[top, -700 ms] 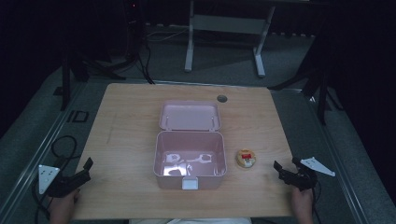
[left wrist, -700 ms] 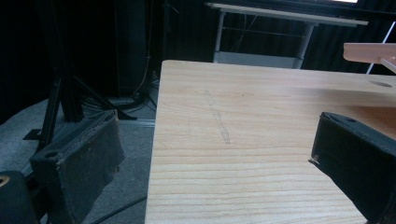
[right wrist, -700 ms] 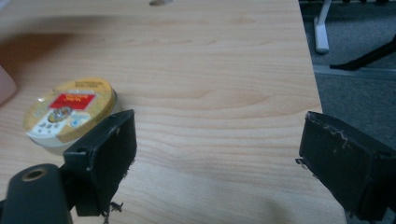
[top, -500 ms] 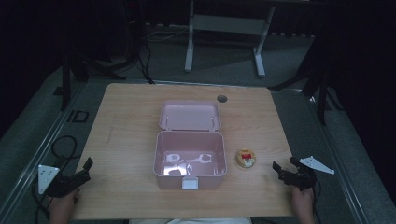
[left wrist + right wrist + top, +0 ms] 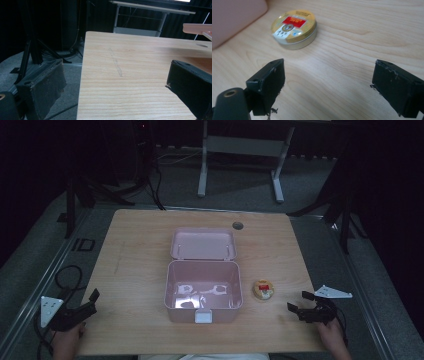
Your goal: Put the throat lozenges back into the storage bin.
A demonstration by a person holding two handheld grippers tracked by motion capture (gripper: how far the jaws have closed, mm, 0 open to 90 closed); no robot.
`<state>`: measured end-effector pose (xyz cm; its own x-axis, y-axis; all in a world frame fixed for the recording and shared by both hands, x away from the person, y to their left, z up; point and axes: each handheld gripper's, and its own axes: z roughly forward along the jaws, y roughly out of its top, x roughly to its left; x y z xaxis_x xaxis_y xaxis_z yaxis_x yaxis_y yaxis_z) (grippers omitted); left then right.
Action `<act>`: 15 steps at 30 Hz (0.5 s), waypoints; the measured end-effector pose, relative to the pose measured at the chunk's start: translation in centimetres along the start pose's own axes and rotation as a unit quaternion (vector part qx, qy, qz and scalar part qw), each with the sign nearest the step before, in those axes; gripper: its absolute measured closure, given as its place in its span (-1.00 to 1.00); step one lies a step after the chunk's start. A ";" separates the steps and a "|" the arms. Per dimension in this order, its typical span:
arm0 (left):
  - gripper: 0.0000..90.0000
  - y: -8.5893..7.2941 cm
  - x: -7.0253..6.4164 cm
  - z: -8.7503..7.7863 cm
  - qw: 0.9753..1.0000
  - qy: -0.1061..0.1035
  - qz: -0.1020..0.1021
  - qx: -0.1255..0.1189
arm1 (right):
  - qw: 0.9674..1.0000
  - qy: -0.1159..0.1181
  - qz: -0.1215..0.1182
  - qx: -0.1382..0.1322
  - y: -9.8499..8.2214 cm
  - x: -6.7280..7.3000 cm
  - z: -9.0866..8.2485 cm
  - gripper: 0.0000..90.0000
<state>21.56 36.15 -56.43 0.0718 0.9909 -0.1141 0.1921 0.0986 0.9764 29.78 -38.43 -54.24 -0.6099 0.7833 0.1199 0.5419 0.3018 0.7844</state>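
A pink box (image 5: 202, 289) stands open in the middle of the wooden table (image 5: 135, 250), its lid (image 5: 202, 243) laid back behind it. A small round gold tin (image 5: 263, 289) with a red label lies just right of the box; in the right gripper view the tin (image 5: 294, 25) sits ahead and to the left. My right gripper (image 5: 299, 306) (image 5: 328, 82) is open near the table's front right corner, a short way from the tin. My left gripper (image 5: 90, 301) (image 5: 112, 82) is open at the front left corner, one jaw over the table's edge.
A round cable hole (image 5: 237, 225) sits near the table's far edge. Beyond the table stand a grey desk frame (image 5: 240, 150) and dark stands with cables on the floor (image 5: 145, 180). The box's pink corner (image 5: 234, 17) is close to the tin.
The right gripper has edged slightly left toward the tin. The left gripper has barely moved.
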 end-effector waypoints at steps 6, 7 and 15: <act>-0.95 0.0 0.0 0.0 1.000 -0.001 -0.001 0.001 | 0.994 0.063 -0.064 0.063 1.3 0.2 -0.5 -0.73; -0.95 0.0 0.0 0.0 1.000 -0.001 -0.001 0.001 | 0.992 0.062 -0.082 0.074 1.5 0.3 -0.6 -0.72; -0.95 0.0 0.0 0.0 1.000 -0.001 -0.001 0.002 | 0.970 0.103 -0.139 0.169 3.1 1.3 -0.6 -0.72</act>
<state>21.58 36.18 -56.42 0.0734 0.9905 -0.1164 0.1961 0.1001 0.9755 30.28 -36.81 -51.26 -0.8436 0.5313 0.0777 0.4766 0.6742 0.5642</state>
